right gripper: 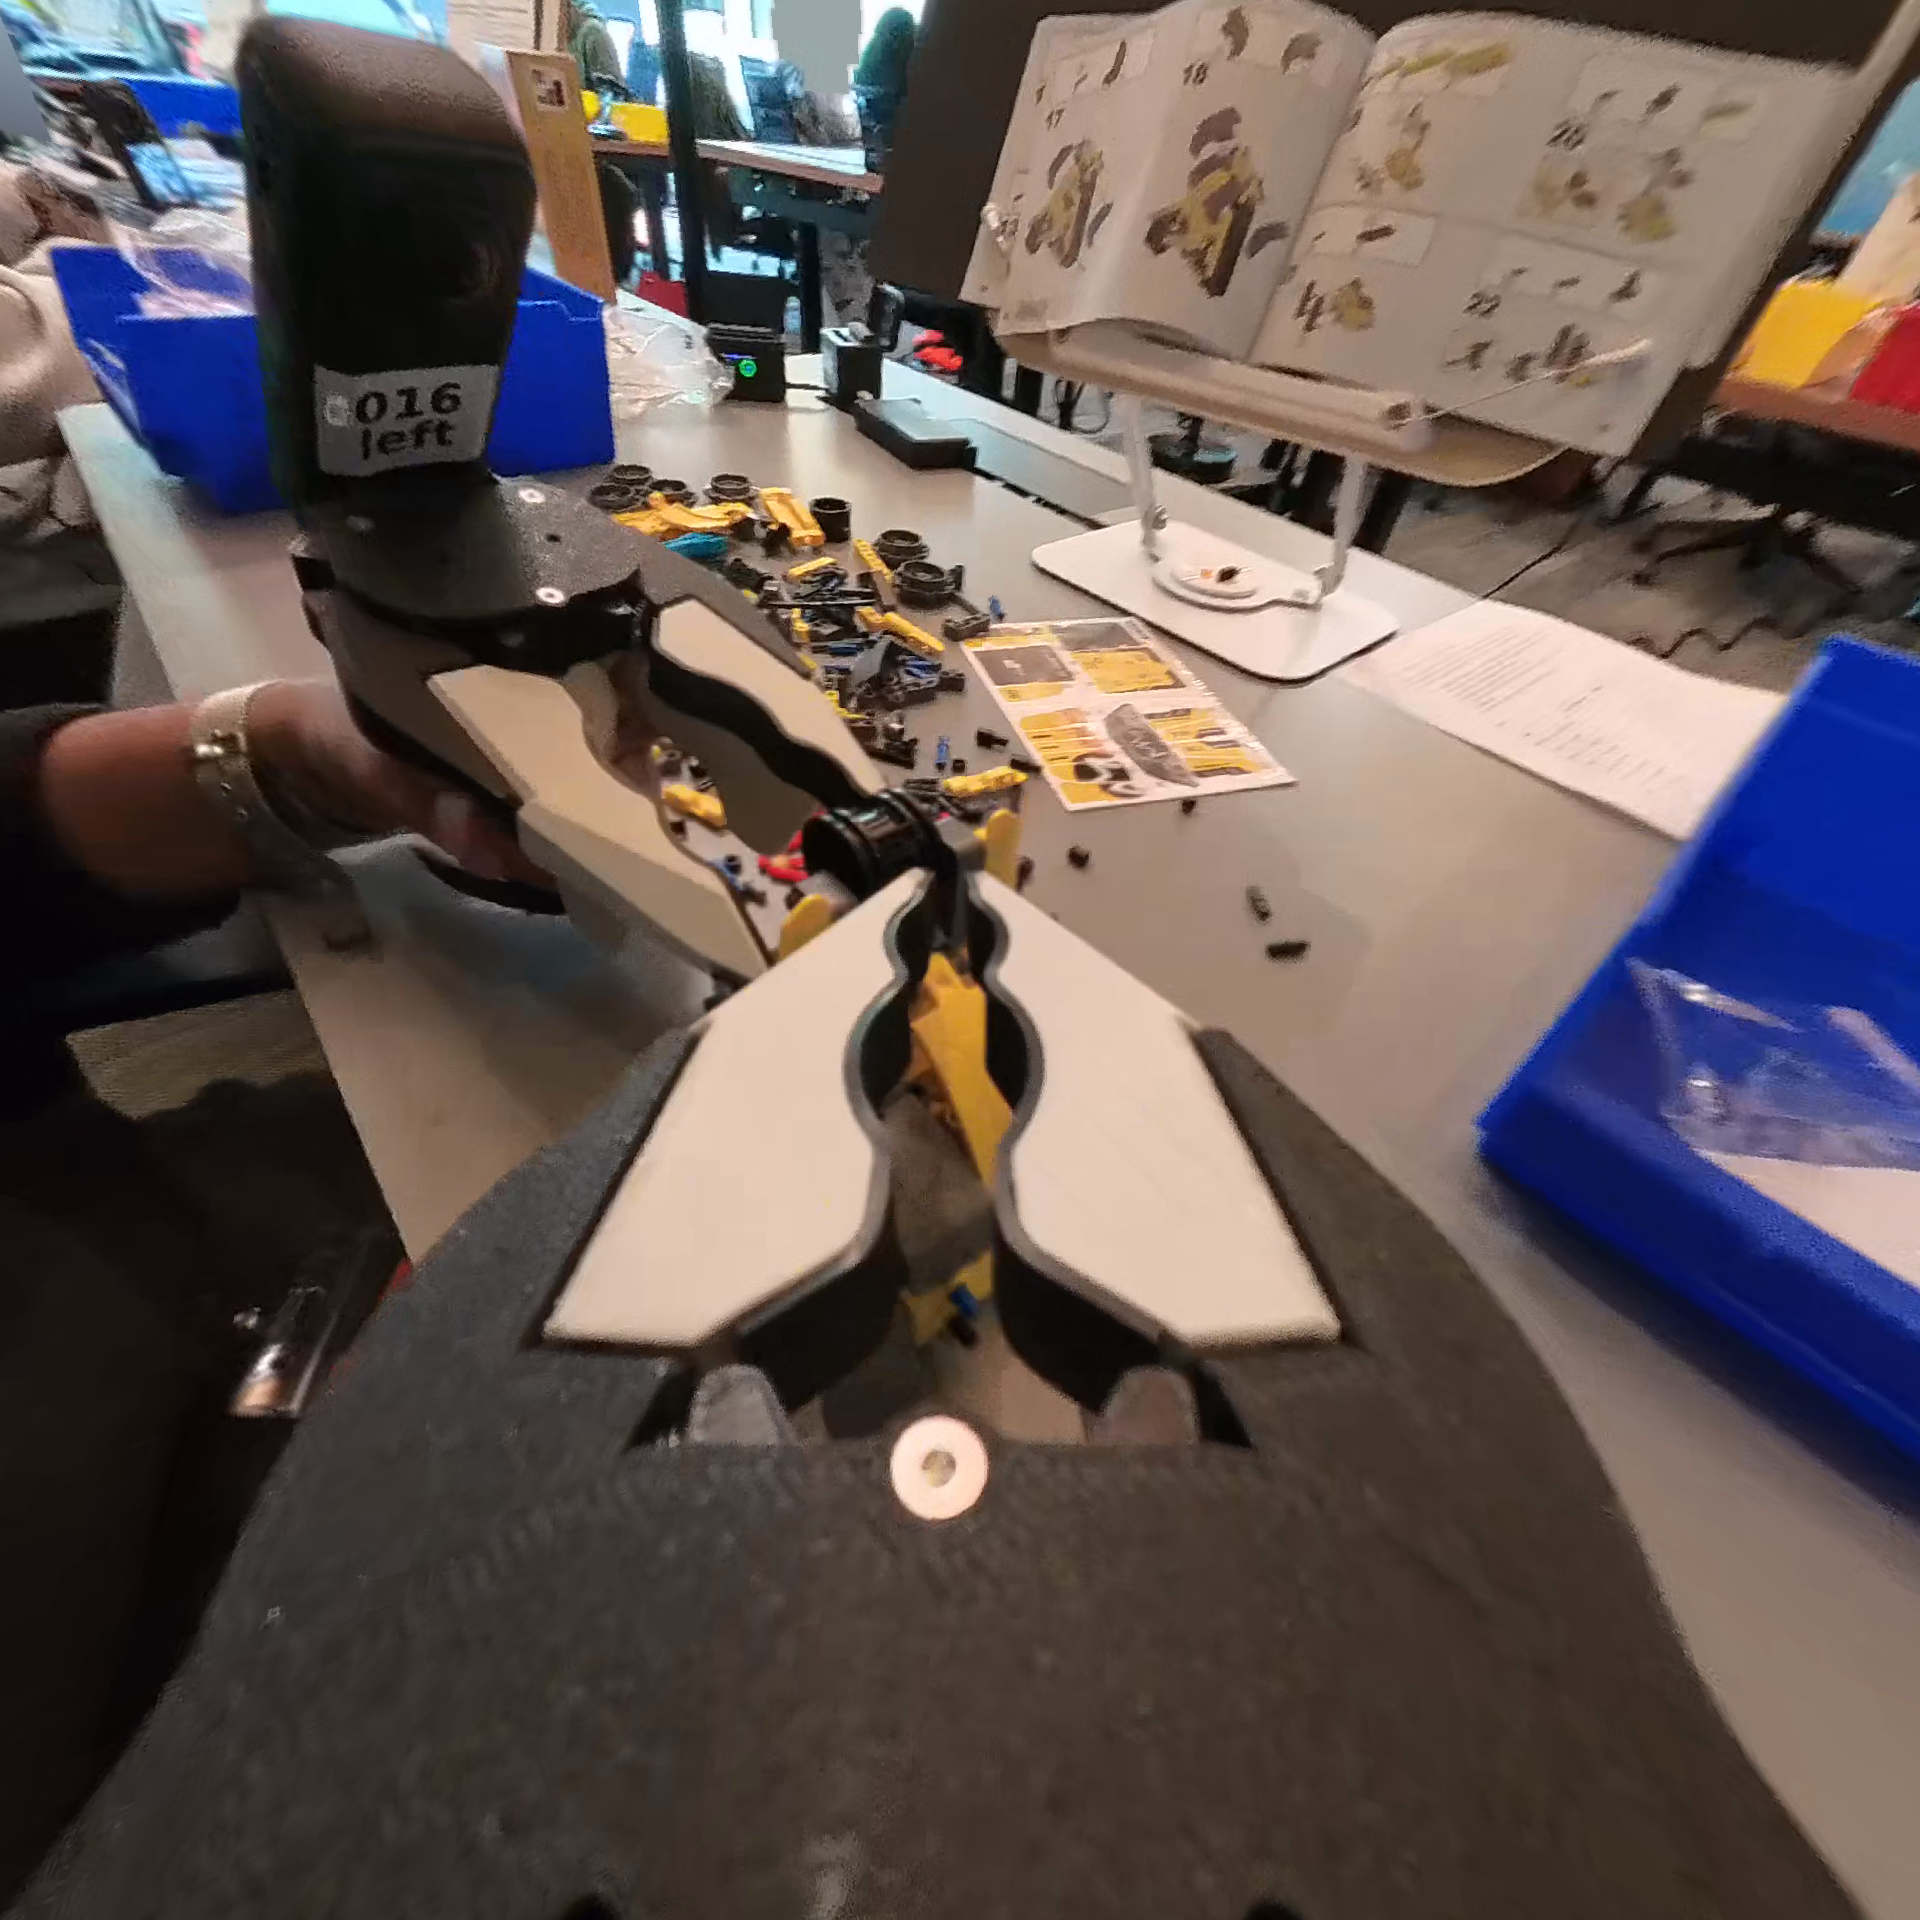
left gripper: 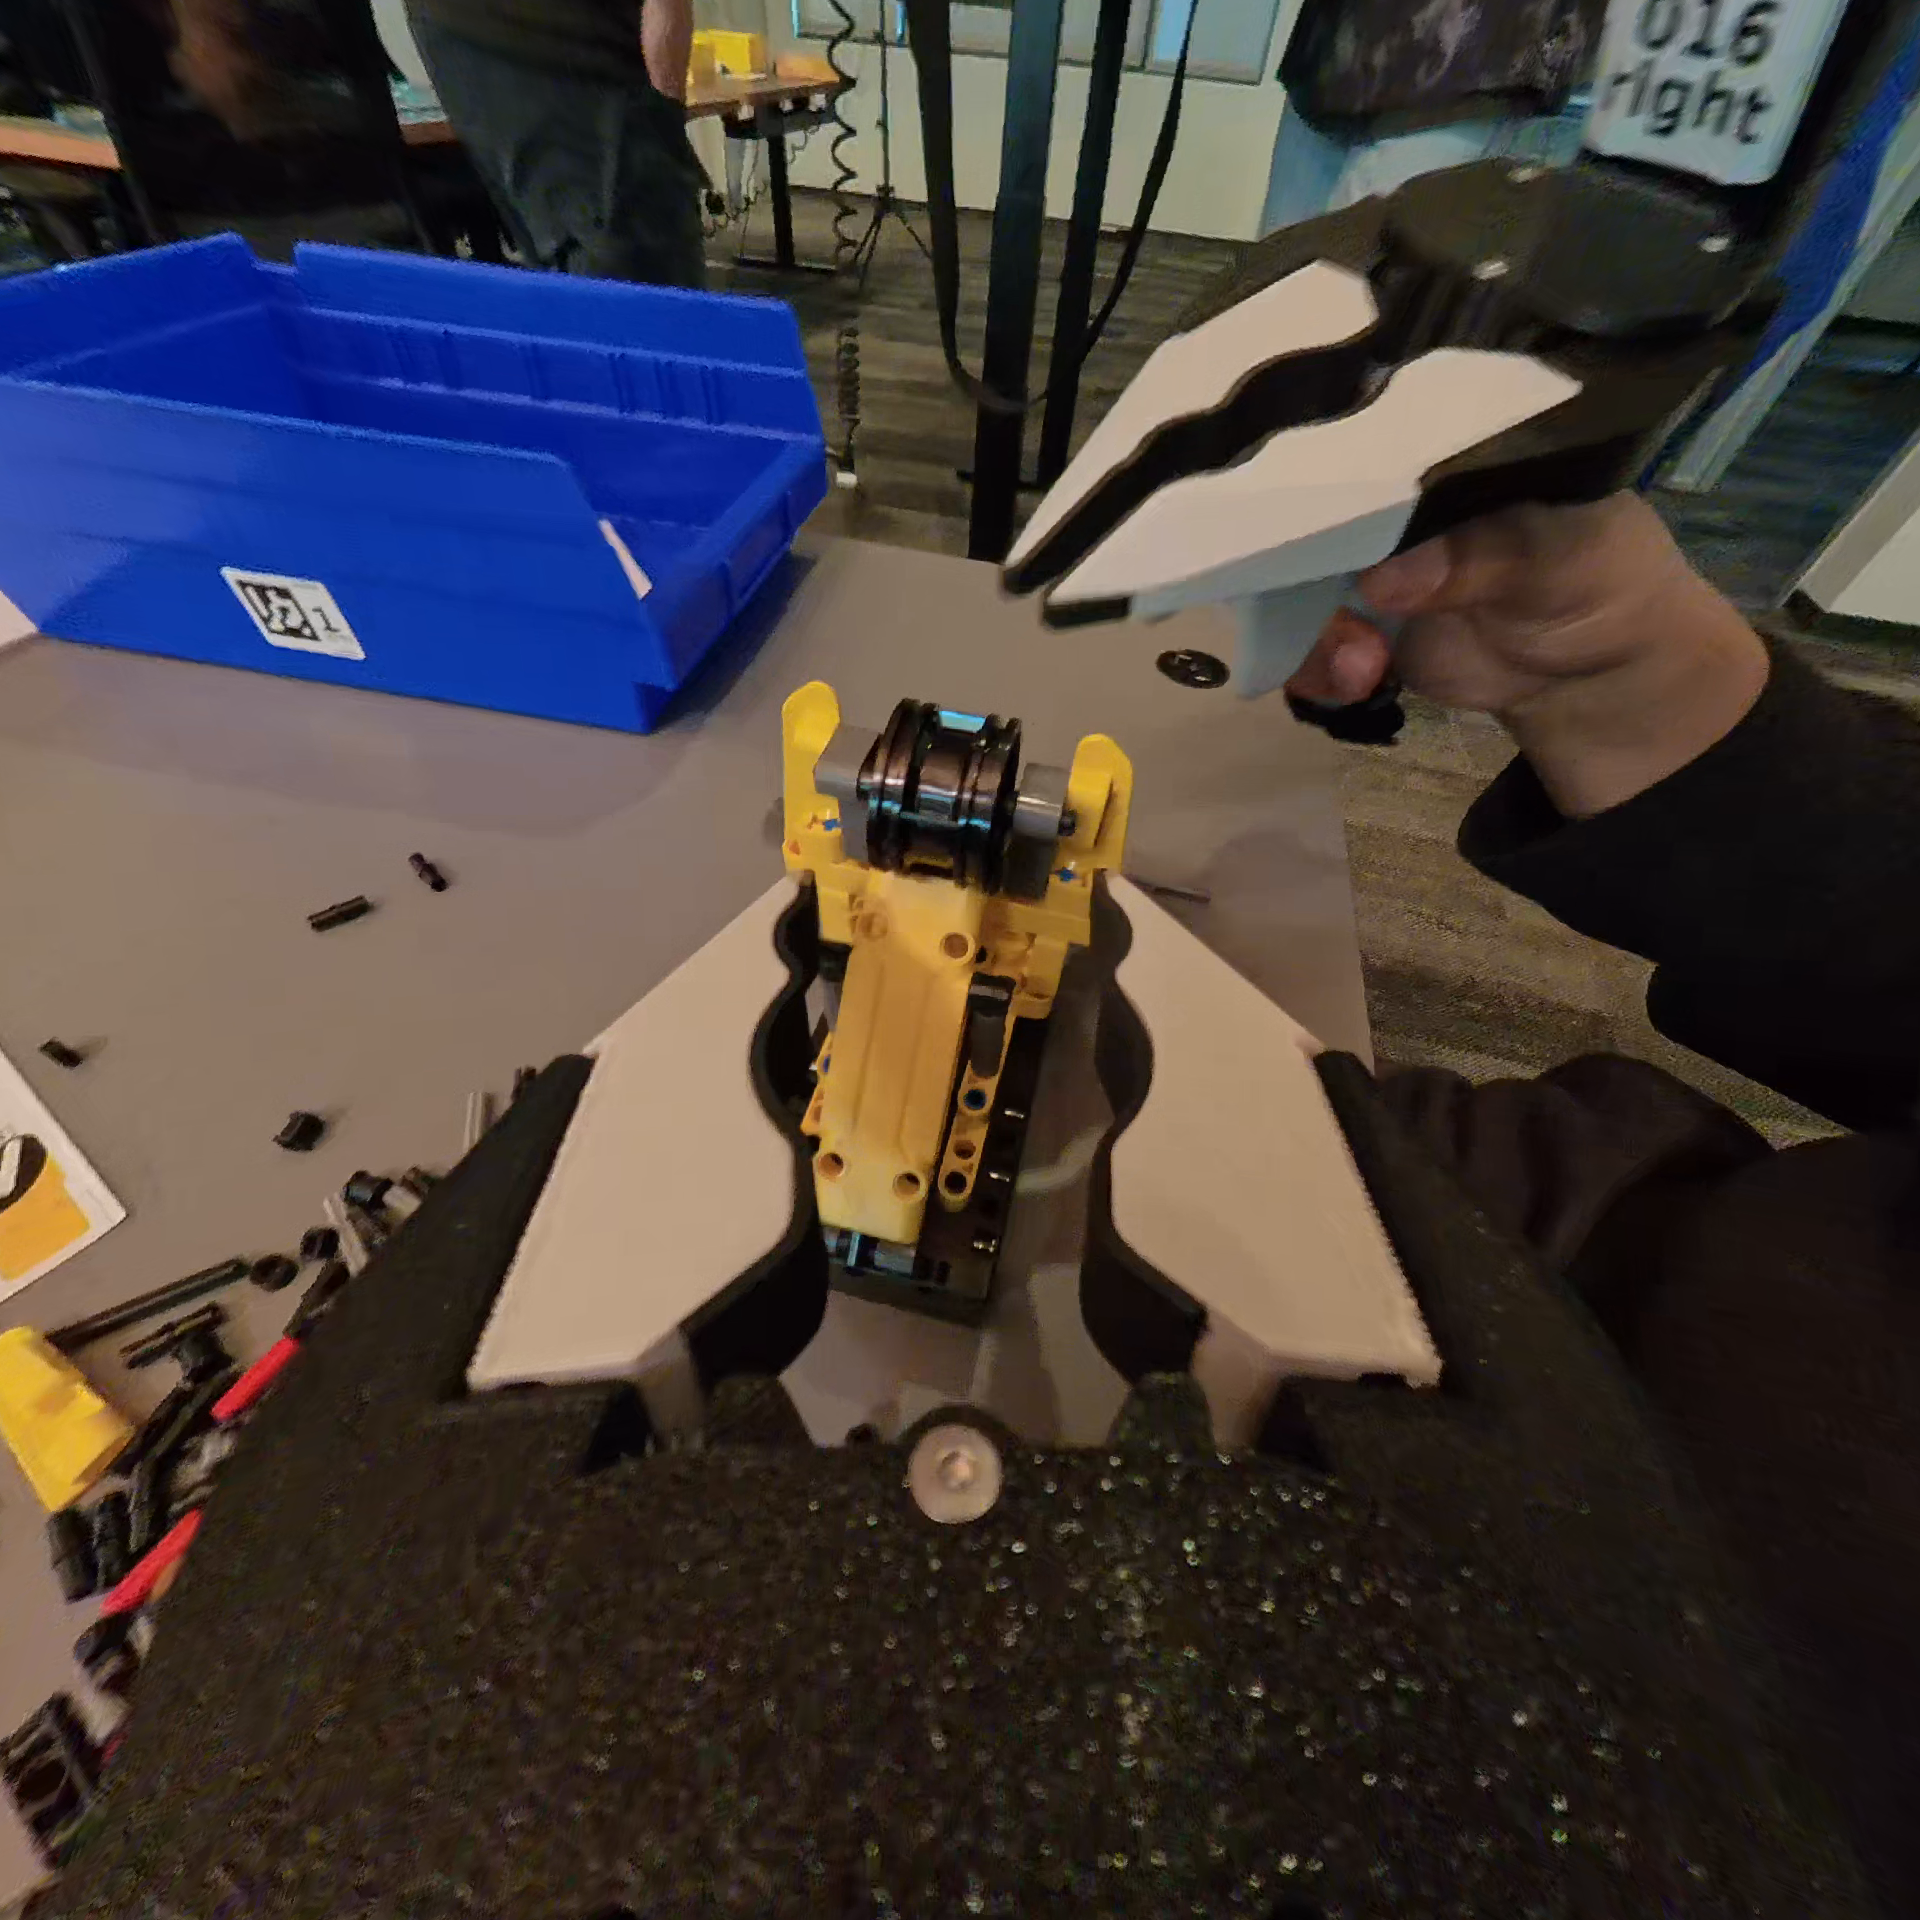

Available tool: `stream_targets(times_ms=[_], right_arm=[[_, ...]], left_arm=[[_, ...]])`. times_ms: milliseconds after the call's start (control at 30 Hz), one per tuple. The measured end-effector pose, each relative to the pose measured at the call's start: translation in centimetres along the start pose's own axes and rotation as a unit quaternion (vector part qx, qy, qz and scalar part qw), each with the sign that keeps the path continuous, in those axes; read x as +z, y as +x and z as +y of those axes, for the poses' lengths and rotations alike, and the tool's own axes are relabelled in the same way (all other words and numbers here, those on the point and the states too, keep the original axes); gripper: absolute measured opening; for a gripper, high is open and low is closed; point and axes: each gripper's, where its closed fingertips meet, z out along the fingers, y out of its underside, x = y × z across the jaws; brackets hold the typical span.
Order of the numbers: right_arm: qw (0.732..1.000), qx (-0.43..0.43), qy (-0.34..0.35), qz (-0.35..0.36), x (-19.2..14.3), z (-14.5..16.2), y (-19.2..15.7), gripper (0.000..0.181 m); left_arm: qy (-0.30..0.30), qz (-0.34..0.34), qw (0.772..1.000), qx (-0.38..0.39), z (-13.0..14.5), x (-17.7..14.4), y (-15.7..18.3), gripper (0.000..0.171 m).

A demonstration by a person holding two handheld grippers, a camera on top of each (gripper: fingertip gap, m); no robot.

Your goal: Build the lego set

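Note:
My left gripper point(left gripper: 954, 896) is shut on a yellow and black brick-built model point(left gripper: 904, 1049) and holds it upright above the grey table point(left gripper: 312, 790). A black wheel point(left gripper: 940, 795) sits on a grey axle between two yellow arms at the model's top. My right gripper point(left gripper: 1049, 597) is shut and empty, hovering just above and right of the wheel, apart from it. In the right wrist view, the right gripper point(right gripper: 951, 883) points at the wheel point(right gripper: 873, 840). The left gripper point(right gripper: 831, 868) comes in from the left, and the model's yellow body point(right gripper: 956, 1049) shows through the gap between my right fingers.
A blue bin point(left gripper: 416, 468) stands at the table's far left. Loose black, red and yellow parts point(left gripper: 156, 1403) lie at the near left. The right wrist view shows a parts pile point(right gripper: 810, 561), a printed sheet point(right gripper: 1122, 707), an open booklet on a stand point(right gripper: 1351, 187) and another blue bin point(right gripper: 1766, 1039). The gap from one gripper's tips to the other's is roughly 5 centimetres.

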Motion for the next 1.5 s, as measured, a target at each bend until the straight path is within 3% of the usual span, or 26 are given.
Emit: stream_targets(times_ms=[200, 367, 467, 900, 1333, 1500], right_arm=[[0.998, -0.032, -0.031, 0.038, 0.5, 1.8, 0.7, 0.000], [1.000, -0.013, -0.027, -0.010, 0.9, 1.5, 0.0, 0.000], [0.997, -0.004, -0.072, -0.014, 1.7, 2.7, 0.5, 0.000], [0.992, -0.025, -0.114, -0.054, 2.0, 3.1, -0.3, 0.000], [0.994, 0.000, -0.096, -0.052, 2.4, 3.3, -0.4, 0.000], [0.997, -0.003, -0.064, -0.034, 1.1, 1.9, 0.4, 0.000]], left_arm=[[0.013, -0.008, 1.000, 0.009, 0.0, 0.4, -0.3, 0.053], [-0.013, -0.027, 0.999, 0.021, 1.2, 0.6, -1.3, 0.045], [-0.006, -0.016, 1.000, 0.018, 1.1, 0.5, -1.2, 0.037], [0.019, -0.004, 1.000, -0.010, 0.6, 0.0, -1.5, 0.031], [0.010, -0.024, 1.000, 0.010, 0.8, 0.2, -1.5, 0.027], [0.008, -0.033, 0.999, 0.019, 0.8, 0.2, -1.5, 0.026]])
